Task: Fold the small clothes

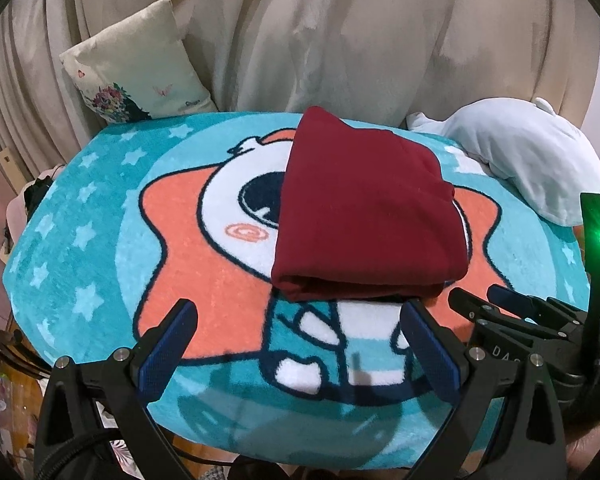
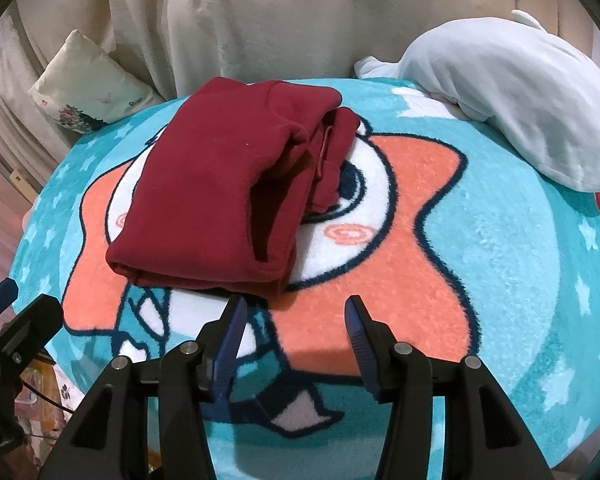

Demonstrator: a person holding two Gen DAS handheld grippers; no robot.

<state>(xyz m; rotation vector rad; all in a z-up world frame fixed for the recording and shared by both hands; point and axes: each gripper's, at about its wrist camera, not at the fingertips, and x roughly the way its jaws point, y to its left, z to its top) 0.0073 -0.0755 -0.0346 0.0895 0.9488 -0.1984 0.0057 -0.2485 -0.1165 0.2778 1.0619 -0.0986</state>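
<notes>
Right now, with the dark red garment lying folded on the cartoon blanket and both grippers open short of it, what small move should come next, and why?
Probably tidy the right side: the dark red garment looks folded, but loose layers gape along its right edge. The right gripper is open, empty and nearest, so easing it forward to pinch that edge seems sensible. The left gripper is open too, near the front fold.

Both wrist views low, facing forward, sharing folded garment
</notes>
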